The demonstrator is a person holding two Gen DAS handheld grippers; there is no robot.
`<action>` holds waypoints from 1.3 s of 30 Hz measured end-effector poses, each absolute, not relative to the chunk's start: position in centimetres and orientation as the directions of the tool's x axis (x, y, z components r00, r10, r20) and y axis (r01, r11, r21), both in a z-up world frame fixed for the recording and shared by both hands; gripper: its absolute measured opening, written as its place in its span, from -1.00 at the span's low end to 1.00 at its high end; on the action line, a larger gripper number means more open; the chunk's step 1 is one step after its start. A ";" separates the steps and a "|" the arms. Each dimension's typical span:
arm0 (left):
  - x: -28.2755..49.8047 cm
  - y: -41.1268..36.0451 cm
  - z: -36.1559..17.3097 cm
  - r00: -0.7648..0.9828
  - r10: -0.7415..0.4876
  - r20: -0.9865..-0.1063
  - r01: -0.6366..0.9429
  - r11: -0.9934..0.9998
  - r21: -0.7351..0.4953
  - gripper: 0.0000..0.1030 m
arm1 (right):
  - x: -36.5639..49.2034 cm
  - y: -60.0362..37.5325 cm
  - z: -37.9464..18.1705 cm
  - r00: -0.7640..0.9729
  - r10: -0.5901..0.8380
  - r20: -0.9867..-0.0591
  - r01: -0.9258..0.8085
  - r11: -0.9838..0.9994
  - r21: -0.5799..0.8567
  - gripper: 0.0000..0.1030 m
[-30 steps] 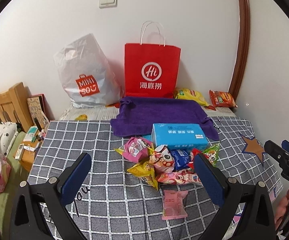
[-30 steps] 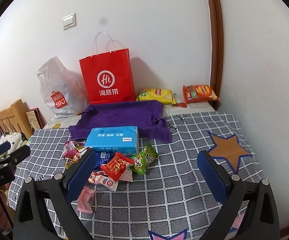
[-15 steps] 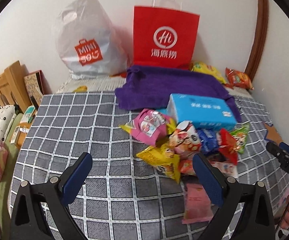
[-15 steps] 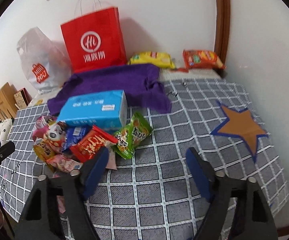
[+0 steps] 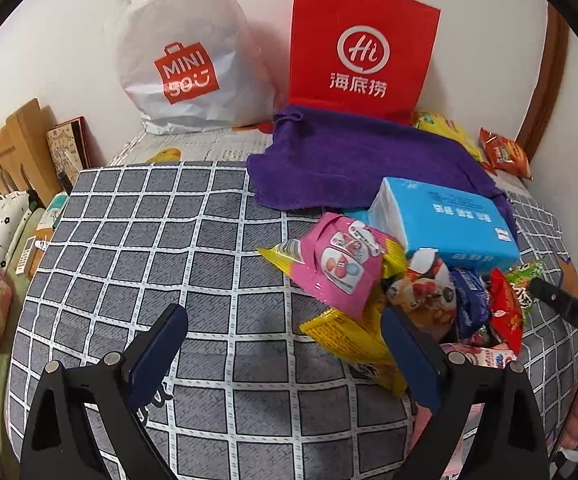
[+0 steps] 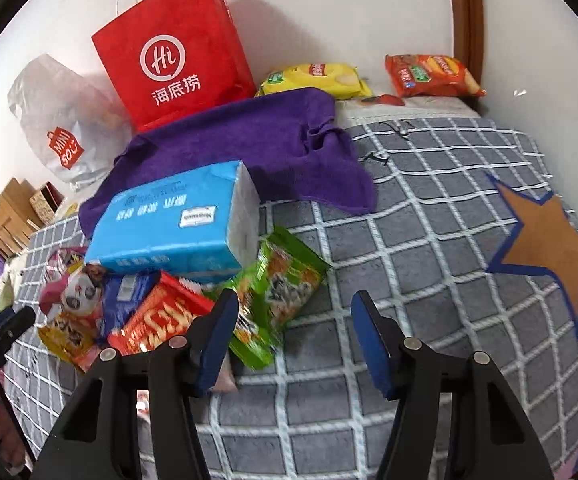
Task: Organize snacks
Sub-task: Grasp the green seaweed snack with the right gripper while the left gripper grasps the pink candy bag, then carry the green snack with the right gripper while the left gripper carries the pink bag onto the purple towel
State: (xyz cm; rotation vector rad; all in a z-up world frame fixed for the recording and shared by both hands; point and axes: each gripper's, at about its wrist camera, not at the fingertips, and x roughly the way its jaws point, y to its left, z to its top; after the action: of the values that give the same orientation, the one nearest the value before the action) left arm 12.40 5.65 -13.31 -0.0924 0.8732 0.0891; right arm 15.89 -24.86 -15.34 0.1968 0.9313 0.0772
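Observation:
A pile of snack packets lies on the grey checked bedspread point(image 5: 161, 240): a pink packet point(image 5: 341, 264), a yellow packet point(image 5: 349, 340), a red packet point(image 6: 161, 320) and a green packet point(image 6: 285, 284), beside a blue tissue pack point(image 6: 173, 228). My left gripper point(image 5: 285, 344) is open and empty, low over the bedspread just left of the pile. My right gripper point(image 6: 293, 332) is open and empty, its left finger close to the green packet.
A red paper bag point(image 5: 361, 44) and a white Miniso bag point(image 5: 185, 56) stand against the wall behind a purple towel point(image 5: 353, 164). Yellow point(image 6: 317, 78) and orange point(image 6: 429, 74) chip bags lie at the back right. A wooden headboard point(image 5: 5, 152) is at left.
Both grippers have moved forward and down toward the snack pile. The right gripper's jaws have narrowed somewhat but stay open.

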 end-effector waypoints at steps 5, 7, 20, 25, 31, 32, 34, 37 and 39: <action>13.0 6.0 -13.3 0.649 0.033 -0.760 -0.115 0.992 -0.054 0.88 | 17.9 -24.1 -16.3 0.578 0.168 -0.799 0.019 0.976 0.219 0.15; 13.2 6.0 -13.4 0.645 0.026 -0.764 -0.109 0.992 -0.059 0.88 | 18.6 -23.8 -16.9 0.561 0.166 -0.811 0.020 0.977 0.213 0.15; 13.6 6.3 -13.8 0.646 0.017 -0.763 -0.113 0.991 -0.073 0.88 | 17.6 -24.8 -17.7 0.585 0.119 -0.802 0.001 0.989 0.147 -0.26; 13.9 6.0 -13.6 0.655 -0.005 -0.755 -0.096 0.991 -0.091 0.88 | 16.0 -26.3 -17.0 0.599 0.086 -0.796 0.015 0.993 0.118 -0.26; 14.9 5.5 -13.3 0.657 -0.007 -0.753 -0.098 0.991 -0.095 0.88 | 15.5 -26.7 -17.9 0.573 0.090 -0.814 0.012 0.993 0.119 -0.26; 15.1 5.4 -13.3 0.657 -0.004 -0.754 -0.100 0.991 -0.093 0.88 | 15.5 -26.7 -18.1 0.570 0.094 -0.817 0.014 0.992 0.124 -0.26; 15.4 5.4 -13.3 0.656 -0.003 -0.755 -0.103 0.990 -0.094 0.88 | 15.7 -26.8 -18.2 0.565 0.100 -0.819 0.016 0.991 0.132 -0.26; 16.0 5.5 -13.2 0.656 -0.006 -0.755 -0.108 0.989 -0.101 0.88 | 15.9 -26.8 -18.3 0.558 0.106 -0.823 0.008 0.991 0.133 -0.26; 16.4 5.5 -13.1 0.656 -0.003 -0.755 -0.114 0.988 -0.103 0.88 | 16.0 -26.9 -18.4 0.555 0.111 -0.824 0.005 0.991 0.137 -0.26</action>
State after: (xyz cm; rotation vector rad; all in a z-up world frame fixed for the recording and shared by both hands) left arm 16.37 5.52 -13.14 -0.1458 0.8539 0.0632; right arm 16.02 -26.90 -18.42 0.1281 0.9812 0.0632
